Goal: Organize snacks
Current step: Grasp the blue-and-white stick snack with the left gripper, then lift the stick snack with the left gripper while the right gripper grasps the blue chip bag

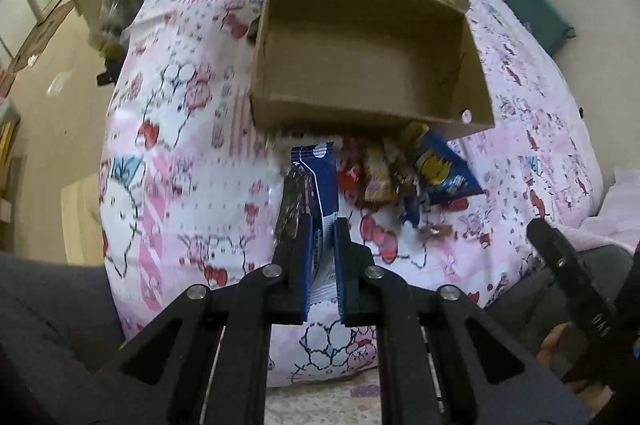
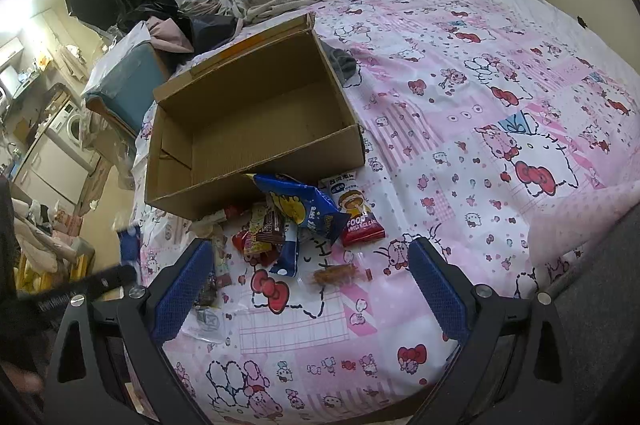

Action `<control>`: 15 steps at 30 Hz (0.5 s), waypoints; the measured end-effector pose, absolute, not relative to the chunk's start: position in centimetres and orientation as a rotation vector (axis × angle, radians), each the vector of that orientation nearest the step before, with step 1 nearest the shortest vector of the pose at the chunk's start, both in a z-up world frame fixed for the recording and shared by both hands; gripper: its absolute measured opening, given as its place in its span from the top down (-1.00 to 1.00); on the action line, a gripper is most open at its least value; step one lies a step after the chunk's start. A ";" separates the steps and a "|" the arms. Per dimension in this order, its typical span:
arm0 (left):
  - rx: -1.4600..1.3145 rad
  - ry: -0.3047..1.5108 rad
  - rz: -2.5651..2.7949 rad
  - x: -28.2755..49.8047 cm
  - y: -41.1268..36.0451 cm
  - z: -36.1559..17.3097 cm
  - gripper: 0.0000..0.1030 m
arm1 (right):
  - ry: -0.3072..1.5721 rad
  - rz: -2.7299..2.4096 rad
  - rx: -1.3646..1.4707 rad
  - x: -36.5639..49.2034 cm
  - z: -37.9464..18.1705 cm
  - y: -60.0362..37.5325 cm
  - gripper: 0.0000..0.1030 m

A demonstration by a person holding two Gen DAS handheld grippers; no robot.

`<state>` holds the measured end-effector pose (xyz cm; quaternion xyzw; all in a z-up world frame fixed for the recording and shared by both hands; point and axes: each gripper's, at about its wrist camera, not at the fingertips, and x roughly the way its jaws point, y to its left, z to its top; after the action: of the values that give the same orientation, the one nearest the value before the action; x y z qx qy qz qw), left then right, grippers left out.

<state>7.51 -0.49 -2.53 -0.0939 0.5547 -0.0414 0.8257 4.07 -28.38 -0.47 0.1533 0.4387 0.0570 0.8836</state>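
Through the left wrist camera we see one left gripper (image 1: 323, 225) with its two fingers pinched narrow on one blue and white packet (image 1: 320, 181), which stands upright between them above the bedsheet (image 1: 180, 153). A second, dark and shiny wrapper (image 1: 292, 201) hangs just beside the packet on its left; we cannot tell whether the fingers catch it too. Beyond the packet sits one cardboard box (image 1: 280, 37), open on top and with nothing inside. Just in front of the box's near wall lies one heap of snacks (image 1: 404, 177); blur keeps us from counting them here. One black finger of the other gripper (image 1: 568, 265) shows at the right edge.

Through the right wrist camera we see one right gripper (image 2: 312, 277), its two blue pads spread wide with nothing between them, above the sheet. The box (image 2: 176, 193) stands in the middle, and the heap (image 2: 288, 225) touches its near wall. We count one blue bag (image 2: 304, 205), one red and white rice cake bar (image 2: 354, 213), one brown snack (image 2: 336, 273) lying apart, and several small wrappers we cannot number.
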 end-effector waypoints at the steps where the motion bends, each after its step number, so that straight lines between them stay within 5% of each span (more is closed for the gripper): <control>1: -0.188 1.176 -0.098 8.0 -0.5 -2.4 0.86 | 0.913 0.118 0.320 4.1 -0.5 -28.4 -0.94; 15: -0.155 1.189 -0.157 10.6 -0.8 -3.0 0.86 | 0.965 0.116 0.429 6.0 -0.2 -31.1 -0.94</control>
<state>10.62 -0.76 -3.02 -0.0728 0.5591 -0.0740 0.8226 6.00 -31.11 -0.21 0.2046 0.4601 0.0553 0.8622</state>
